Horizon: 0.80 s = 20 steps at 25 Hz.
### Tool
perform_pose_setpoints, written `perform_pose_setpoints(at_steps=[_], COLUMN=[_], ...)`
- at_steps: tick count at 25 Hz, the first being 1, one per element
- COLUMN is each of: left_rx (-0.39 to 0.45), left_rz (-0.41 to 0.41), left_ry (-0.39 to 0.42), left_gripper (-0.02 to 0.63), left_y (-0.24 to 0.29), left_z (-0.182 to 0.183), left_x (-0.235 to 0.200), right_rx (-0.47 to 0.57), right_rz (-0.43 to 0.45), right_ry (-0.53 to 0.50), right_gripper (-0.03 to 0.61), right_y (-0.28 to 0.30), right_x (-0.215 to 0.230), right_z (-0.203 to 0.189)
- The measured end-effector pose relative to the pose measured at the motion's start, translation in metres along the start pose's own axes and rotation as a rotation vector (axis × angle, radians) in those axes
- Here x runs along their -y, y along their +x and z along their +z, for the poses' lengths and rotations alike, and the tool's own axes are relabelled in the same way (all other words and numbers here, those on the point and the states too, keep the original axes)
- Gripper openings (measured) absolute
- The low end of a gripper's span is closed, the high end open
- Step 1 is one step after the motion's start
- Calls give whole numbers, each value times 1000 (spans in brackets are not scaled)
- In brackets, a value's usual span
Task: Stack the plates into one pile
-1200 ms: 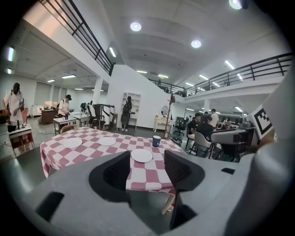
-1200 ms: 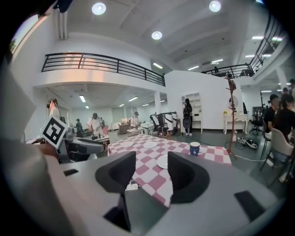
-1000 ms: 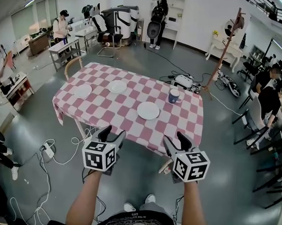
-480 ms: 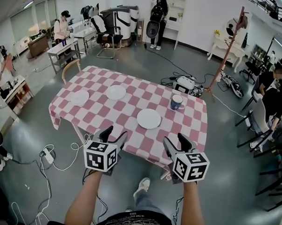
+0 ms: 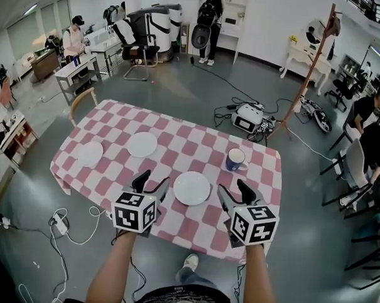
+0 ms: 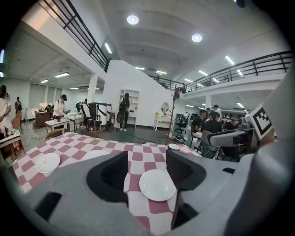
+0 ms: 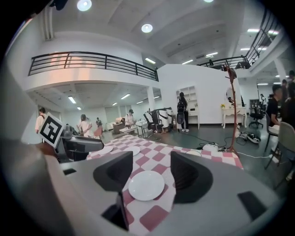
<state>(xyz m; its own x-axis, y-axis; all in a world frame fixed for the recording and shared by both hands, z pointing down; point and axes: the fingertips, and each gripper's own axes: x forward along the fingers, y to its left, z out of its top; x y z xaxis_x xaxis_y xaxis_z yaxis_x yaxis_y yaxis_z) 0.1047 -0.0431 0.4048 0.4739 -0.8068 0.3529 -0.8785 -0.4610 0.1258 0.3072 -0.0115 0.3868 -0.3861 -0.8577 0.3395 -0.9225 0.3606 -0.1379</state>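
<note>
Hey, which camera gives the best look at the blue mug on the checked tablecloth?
The head view: the blue ceramic mug stands whole and unobstructed on the red-and-white checked tablecloth. The left gripper view shows only its small, distant rim. In the right gripper view I cannot make it out for sure.

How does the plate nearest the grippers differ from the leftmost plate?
The nearest plate lies between the left gripper and right gripper; the leftmost plate sits by the cloth's left edge, away from both. The nearest plate looks bigger than the leftmost plate, perhaps only from closeness. Both are white, empty, flat on the cloth.
</note>
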Motion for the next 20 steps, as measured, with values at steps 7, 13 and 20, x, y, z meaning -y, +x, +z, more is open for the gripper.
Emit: perform_pose_setpoints(at_steps=[7,13,20], left_rx=[-11,-18,-46], left_rz=[-11,-20,-79], left_ry=[27,29,45], left_gripper=[256,262,262], left_y=[64,85,108], left_z=[24,32,32], left_x=[-7,-17,-29], right_rx=[-17,-26,-33], right_rz=[-28,-42,-90], right_ry=[27,52,81], right_gripper=[245,247,249], right_y=[41,56,70], right_x=[50,64,67], right_z=[12,12,8])
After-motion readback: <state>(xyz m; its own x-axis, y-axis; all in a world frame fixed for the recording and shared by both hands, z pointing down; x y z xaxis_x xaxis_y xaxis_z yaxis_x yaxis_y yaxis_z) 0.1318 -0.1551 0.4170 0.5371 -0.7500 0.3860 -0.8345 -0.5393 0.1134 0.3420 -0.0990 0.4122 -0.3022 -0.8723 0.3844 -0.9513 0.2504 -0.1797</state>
